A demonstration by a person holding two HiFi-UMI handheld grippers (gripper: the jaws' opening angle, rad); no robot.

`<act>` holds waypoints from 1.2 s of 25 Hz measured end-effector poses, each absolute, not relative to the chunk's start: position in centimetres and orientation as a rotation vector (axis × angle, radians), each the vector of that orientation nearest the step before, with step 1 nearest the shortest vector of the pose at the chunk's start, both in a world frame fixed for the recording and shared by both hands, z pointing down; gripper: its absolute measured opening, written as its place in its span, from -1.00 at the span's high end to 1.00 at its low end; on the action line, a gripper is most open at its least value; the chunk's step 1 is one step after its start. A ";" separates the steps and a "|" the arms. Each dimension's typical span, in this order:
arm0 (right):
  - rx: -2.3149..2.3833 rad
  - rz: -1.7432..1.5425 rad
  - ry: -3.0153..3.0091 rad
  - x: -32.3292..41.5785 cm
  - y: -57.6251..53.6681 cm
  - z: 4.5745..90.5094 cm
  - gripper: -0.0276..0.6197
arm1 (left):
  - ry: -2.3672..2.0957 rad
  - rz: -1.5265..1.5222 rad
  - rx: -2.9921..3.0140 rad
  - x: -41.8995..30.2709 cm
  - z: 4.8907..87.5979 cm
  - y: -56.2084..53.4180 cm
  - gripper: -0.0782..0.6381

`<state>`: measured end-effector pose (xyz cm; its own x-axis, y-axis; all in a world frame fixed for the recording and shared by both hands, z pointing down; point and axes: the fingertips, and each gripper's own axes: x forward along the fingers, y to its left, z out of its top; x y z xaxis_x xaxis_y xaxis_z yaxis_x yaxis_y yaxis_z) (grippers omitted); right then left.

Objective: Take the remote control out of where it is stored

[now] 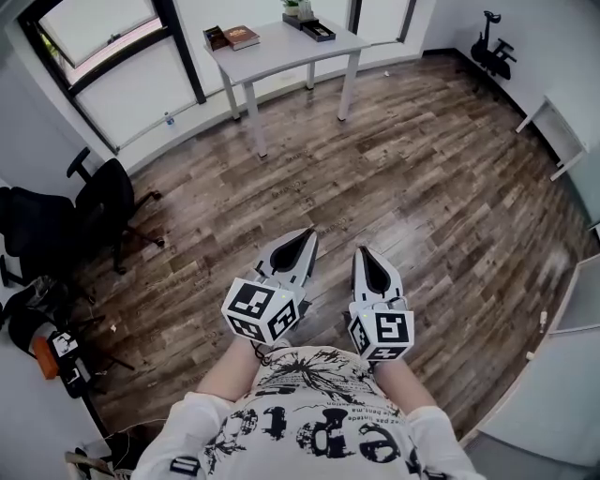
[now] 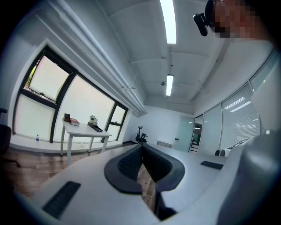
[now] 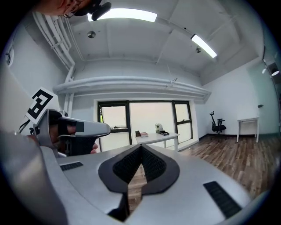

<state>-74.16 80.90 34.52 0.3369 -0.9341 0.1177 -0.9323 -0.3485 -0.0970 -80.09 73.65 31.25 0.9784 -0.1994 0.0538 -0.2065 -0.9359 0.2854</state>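
Note:
No remote control shows in any view. My left gripper (image 1: 305, 238) and right gripper (image 1: 365, 255) are held side by side in front of the person's chest, above the wooden floor. Both point toward a white table (image 1: 281, 45) at the far side of the room. In the left gripper view the jaws (image 2: 141, 147) stand together at their tips with nothing between them. In the right gripper view the right gripper's jaws (image 3: 141, 146) are likewise closed and empty, and the left gripper (image 3: 70, 129) shows beside them at the left.
The white table carries a book (image 1: 241, 37), a dark tray (image 1: 317, 30) and a small plant (image 1: 295, 7). Black office chairs (image 1: 103, 202) stand at the left wall. Another black chair (image 1: 492, 47) and a white desk (image 1: 558, 131) are at the far right.

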 end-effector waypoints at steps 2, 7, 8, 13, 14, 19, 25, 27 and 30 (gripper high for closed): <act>-2.556 -0.240 1.788 -74.7 80.1 34.9 0.91 | -0.311 0.043 2.824 -80.8 31.7 72.7 0.75; -2.569 -0.256 1.768 -76.4 77.7 36.4 0.91 | -0.391 0.112 2.816 -83.5 33.6 69.7 0.75; -2.571 -0.267 1.764 -76.7 77.3 36.9 0.91 | -0.397 0.120 2.810 -84.0 33.9 69.2 0.75; -2.564 -0.352 1.803 -78.1 74.3 39.2 0.91 | -0.397 0.127 2.786 -84.9 34.6 66.6 0.75; -2.559 -0.359 1.825 -78.1 73.9 39.4 0.91 | -0.405 0.129 2.771 -84.9 35.0 66.1 0.75; -2.534 -0.397 1.865 -75.1 72.0 40.7 0.91 | -0.481 0.161 2.714 -82.7 36.8 63.7 0.75; -2.463 -0.390 1.945 -67.9 68.4 40.5 0.91 | -0.559 0.170 2.719 -75.8 37.0 61.0 0.75; -2.447 -0.386 1.959 -64.7 67.8 40.4 0.91 | -0.571 0.165 2.732 -72.7 36.7 60.8 0.75; -2.434 -0.396 1.975 -60.3 67.4 40.1 0.91 | -0.577 0.158 2.736 -68.0 36.4 60.8 0.75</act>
<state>-60.32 67.44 40.11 0.1869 -0.9610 0.2041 -0.9654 -0.2181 -0.1428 -68.03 60.77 36.44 0.9113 -0.3722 0.1759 -0.4099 -0.8599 0.3043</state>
